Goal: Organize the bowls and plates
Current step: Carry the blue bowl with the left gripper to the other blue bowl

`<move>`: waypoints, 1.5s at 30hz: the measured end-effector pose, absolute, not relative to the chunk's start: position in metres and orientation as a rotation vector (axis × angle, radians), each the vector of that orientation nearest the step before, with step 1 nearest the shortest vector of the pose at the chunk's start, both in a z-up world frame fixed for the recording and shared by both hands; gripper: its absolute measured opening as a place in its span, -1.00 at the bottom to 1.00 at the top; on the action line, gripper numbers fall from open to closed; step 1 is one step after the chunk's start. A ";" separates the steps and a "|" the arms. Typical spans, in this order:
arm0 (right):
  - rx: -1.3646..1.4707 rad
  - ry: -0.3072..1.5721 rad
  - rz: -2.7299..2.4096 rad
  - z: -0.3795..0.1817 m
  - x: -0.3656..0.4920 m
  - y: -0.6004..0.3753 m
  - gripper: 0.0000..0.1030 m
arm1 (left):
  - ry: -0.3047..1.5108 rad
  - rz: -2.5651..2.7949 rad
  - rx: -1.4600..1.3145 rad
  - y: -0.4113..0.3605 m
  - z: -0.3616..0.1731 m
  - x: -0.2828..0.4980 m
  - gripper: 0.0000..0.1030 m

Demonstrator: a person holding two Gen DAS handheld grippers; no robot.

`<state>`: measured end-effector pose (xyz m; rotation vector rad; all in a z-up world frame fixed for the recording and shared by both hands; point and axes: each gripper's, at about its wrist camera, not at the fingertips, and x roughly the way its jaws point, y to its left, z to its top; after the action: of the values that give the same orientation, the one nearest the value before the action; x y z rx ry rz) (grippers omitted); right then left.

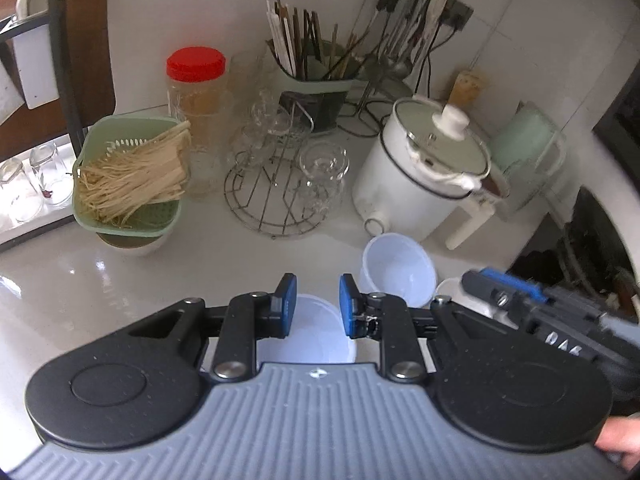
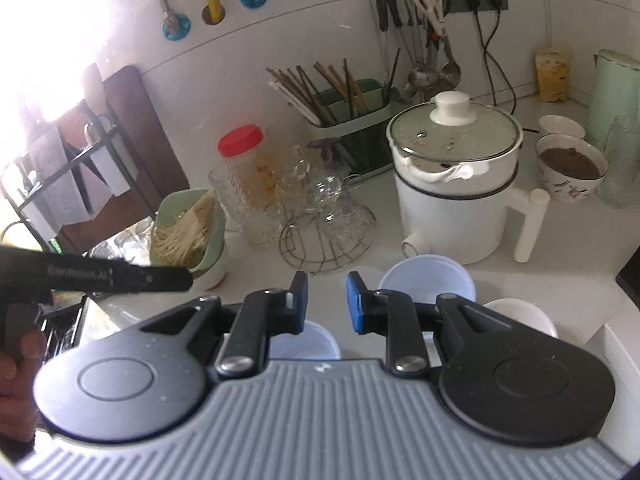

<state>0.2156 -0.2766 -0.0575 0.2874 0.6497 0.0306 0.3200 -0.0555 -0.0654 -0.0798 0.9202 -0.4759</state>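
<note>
left wrist view takes in the whole white counter [image 1: 120, 280] first, crowded along the back: a white electric pot [image 1: 420, 172] with a glass lid, a green basket of dried noodles [image 1: 128, 176], a wire rack of glasses [image 1: 280, 176], a red-lidded jar [image 1: 196, 84] and a chopstick caddy [image 1: 316, 80].

down to what matters: a pale plastic bowl [image 1: 396, 268] lies tipped on the counter just in front of the pot, a second pale bowl [image 1: 316, 336] sits directly under the left gripper [image 1: 318, 306], and a sliver of white bowl [image 1: 452, 288] peeks out beside the tipped one, part hidden by the right gripper [image 1: 504, 292] crossing in from the side.

right wrist view shows the same three, well apart from each other and not nested: one pale bowl [image 2: 428, 280] by the pot, one [image 2: 304, 340] below the right gripper [image 2: 326, 300], a white bowl [image 2: 520, 316] off to the side.

both tools carry nothing; their blue pads stand a little apart with only air between them, hanging above the counter (no bowl rim is touched).

my read: barely begun. the bowls lie loose, nothing is stacked, and no plate is visible in either view. two ceramic bowls [image 2: 568, 160] behind the pot look untouched, one filled with something brown. gathering and nesting all remain.
</note>
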 end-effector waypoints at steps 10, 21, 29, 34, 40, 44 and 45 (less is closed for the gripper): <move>0.304 0.636 -0.050 -0.072 0.202 -0.308 -0.51 | 0.939 -0.553 -0.020 -0.106 -0.077 0.326 -0.50; 0.343 0.634 -0.162 -0.089 0.184 -0.346 -0.51 | 0.990 -0.660 0.039 -0.166 -0.103 0.338 -0.50; 0.367 0.634 -0.171 -0.101 0.194 -0.361 -0.51 | 1.059 -0.641 -0.016 -0.178 -0.128 0.362 -0.34; 0.403 0.654 -0.178 -0.114 0.212 -0.376 -0.50 | 1.059 -0.595 -0.002 -0.181 -0.141 0.377 -0.03; 0.430 0.704 -0.187 -0.134 0.235 -0.395 -0.15 | 1.079 -0.570 -0.013 -0.190 -0.164 0.399 -0.03; 0.438 0.734 -0.166 -0.146 0.254 -0.405 -0.15 | 1.102 -0.568 -0.032 -0.199 -0.183 0.411 -0.03; 0.434 0.741 -0.157 -0.148 0.258 -0.405 -0.15 | 1.110 -0.560 -0.034 -0.202 -0.187 0.414 -0.03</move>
<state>0.2584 -0.4051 -0.1481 0.4335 0.7412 -0.1565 0.4139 -0.2021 -0.1870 -0.0340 1.1100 -0.5605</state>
